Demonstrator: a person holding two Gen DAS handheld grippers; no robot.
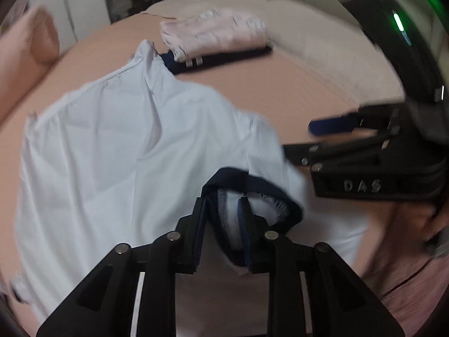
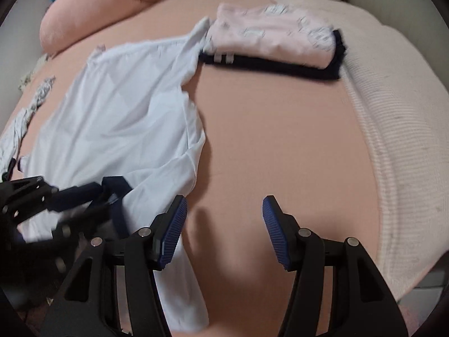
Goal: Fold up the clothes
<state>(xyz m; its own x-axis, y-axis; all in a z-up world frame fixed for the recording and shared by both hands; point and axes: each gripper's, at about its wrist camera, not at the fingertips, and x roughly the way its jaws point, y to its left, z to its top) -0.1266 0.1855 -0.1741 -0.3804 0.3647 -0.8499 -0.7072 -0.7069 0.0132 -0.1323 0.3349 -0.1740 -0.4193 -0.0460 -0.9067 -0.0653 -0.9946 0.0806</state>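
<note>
Centrally, left gripper (image 1: 221,210) clamps the limp white shirt (image 1: 126,140) at its sturdier navy collar (image 1: 252,185); right gripper (image 2: 223,233) gapes empty over the bed (image 2: 280,140).

A shirt (image 2: 118,112) lies spread on the bed (image 2: 280,146), filling the left half of the right wrist view. Behind it, at upper centre, a folded garment (image 2: 269,36) rests on another folded garment (image 2: 280,67). A bolster (image 2: 92,16) lies at upper left, a blanket (image 2: 393,126) along the right edge.
</note>
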